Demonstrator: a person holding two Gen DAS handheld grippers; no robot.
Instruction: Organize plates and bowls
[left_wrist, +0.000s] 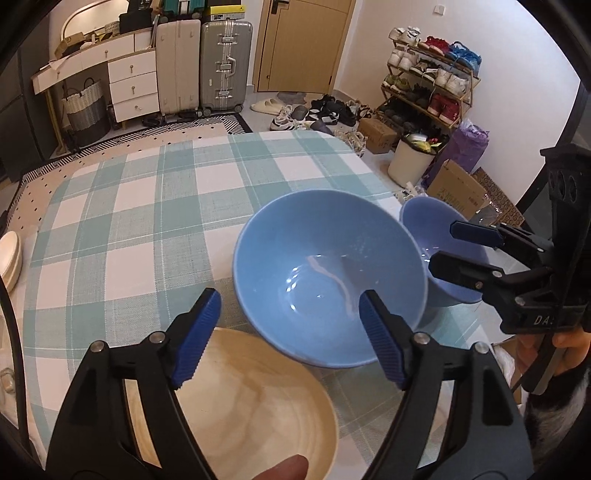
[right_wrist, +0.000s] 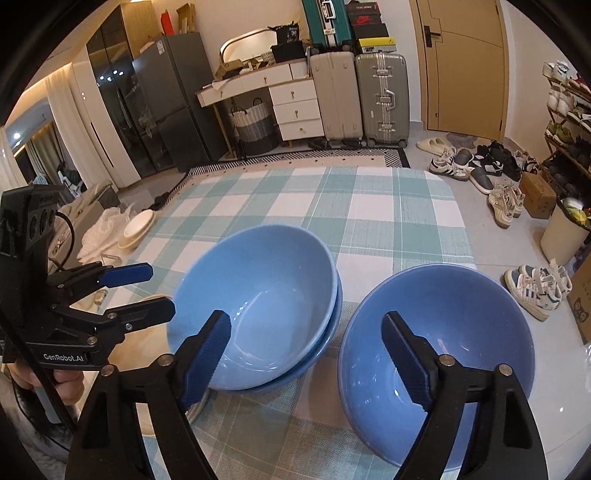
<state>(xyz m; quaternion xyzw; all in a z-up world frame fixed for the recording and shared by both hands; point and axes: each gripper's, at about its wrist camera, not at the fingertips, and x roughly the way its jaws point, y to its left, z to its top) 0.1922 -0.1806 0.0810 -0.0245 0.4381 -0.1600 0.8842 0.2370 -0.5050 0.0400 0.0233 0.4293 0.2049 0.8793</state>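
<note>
Both of my tools stand open, empty: left tool (left_wrist: 290, 334) over the stacked blue bowls (right_wrist: 258, 306), right tool (right_wrist: 306, 354) over the single blue bowl (right_wrist: 461, 332) just right of that stack on the tabletop (right_wrist: 369, 206).

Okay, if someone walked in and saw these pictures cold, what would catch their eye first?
Probably the blue bowls on the checked tablecloth: a nested pair of blue bowls at the centre and a single blue bowl to its right. Both claws stand open over them, the left claw above the nested pair's near rim and the right claw straddling the gap between them. A wooden plate lies nearest, beside the nested pair.
</note>
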